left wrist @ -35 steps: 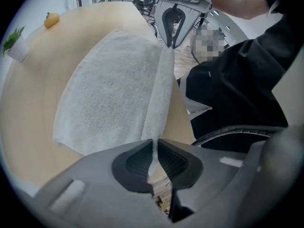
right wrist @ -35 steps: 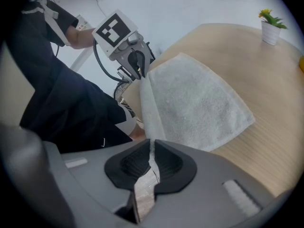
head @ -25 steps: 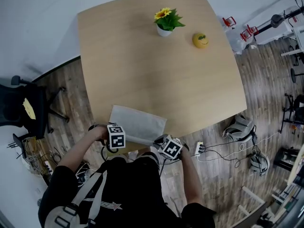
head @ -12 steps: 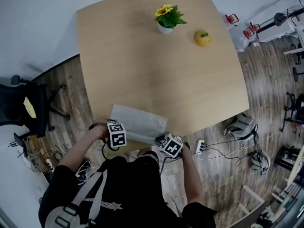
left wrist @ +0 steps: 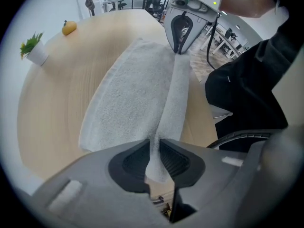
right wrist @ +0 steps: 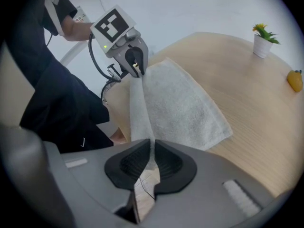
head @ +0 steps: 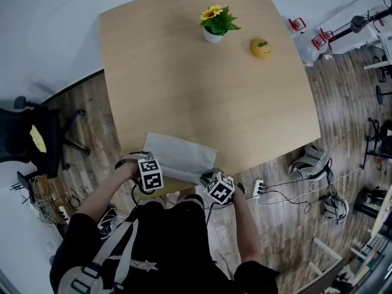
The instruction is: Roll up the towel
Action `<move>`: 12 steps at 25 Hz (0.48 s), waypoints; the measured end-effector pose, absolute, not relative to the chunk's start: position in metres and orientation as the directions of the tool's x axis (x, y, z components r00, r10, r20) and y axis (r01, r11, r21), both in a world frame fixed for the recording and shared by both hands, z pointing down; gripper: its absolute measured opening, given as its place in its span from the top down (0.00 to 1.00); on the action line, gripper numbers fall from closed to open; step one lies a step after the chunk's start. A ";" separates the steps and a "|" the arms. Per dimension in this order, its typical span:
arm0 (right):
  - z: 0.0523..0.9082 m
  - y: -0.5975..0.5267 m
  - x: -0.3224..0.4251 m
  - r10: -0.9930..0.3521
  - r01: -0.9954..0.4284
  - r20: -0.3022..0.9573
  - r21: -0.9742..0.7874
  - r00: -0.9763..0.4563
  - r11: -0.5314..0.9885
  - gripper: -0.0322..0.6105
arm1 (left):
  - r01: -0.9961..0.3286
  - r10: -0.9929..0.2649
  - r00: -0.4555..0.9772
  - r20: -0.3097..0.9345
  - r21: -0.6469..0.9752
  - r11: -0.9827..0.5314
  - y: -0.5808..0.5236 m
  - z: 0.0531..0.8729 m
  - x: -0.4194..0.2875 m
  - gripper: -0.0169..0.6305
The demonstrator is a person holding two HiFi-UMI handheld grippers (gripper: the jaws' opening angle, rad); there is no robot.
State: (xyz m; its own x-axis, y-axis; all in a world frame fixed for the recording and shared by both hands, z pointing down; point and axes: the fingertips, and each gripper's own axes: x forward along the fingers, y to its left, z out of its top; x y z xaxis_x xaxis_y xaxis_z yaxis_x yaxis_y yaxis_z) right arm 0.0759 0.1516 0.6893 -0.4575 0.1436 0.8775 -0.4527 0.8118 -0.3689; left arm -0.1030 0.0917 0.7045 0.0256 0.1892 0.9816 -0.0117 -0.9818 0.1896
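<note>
The towel [head: 180, 157] lies at the near edge of the wooden table [head: 202, 97], directly in front of the person. Most of it is flat on the tabletop. Its near long edge is raised into a narrow ridge that runs from one gripper to the other.

The left gripper [left wrist: 155, 140] points steeply down at the left end of this edge. Its jaws have just been opening a little, and the towel edge is between them. In the left gripper view the cloth fills the narrow gap between the two dark pads, and the pads appear to press on it, though how firmly is hard to judge.

The right gripper [right wrist: 152, 144] is at the right end of the same edge. Its jaws are nearly together and pinch the thin fold of the towel between the pads.

At the far side of the table stands a small potted flower [head: 215, 24], and a small yellow object [head: 261, 48] lies near it to the right. Both are well apart from the towel.
</note>
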 end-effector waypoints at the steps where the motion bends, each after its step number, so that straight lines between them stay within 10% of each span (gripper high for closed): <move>1: 0.690 0.150 0.077 0.116 -0.464 0.886 -0.342 -0.448 0.818 0.89 | -0.004 0.166 0.030 0.986 0.166 -0.986 0.090 0.704 -0.103 0.85; 12: 0.683 0.130 0.092 -0.204 -0.561 0.928 -0.005 -0.310 0.828 0.65 | -0.067 -0.161 0.106 0.981 -0.155 -0.986 0.065 0.691 -0.104 0.71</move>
